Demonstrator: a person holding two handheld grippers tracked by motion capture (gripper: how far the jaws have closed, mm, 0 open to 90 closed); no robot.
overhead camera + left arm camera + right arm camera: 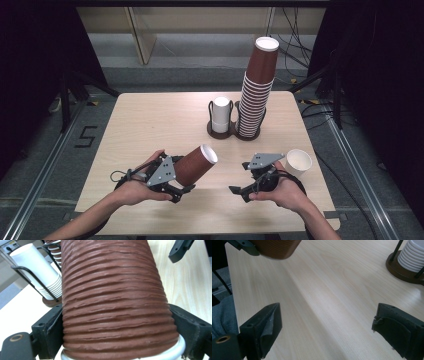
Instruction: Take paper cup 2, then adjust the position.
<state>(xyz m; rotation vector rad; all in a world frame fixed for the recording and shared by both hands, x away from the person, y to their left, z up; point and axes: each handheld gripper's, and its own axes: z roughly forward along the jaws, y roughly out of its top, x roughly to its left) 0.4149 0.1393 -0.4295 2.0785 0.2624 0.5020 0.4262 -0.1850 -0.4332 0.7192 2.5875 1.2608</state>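
near the front left of the table [150, 115], the left gripper [181, 189] pinches a brown ribbed cup [196, 164] by its base end, cup lying tilted w/ its white mouth aimed toward the holder w/ the brown cup stack [256, 95]. likely next: seat it on that stack, so keep the squeeze light to avoid crushing the wall & line the mouth up square. right gripper [239, 191] hovers low, jaws spread, nothing btwn them; a white cup [299, 162] stands just beside that hand. both forearms come in low.
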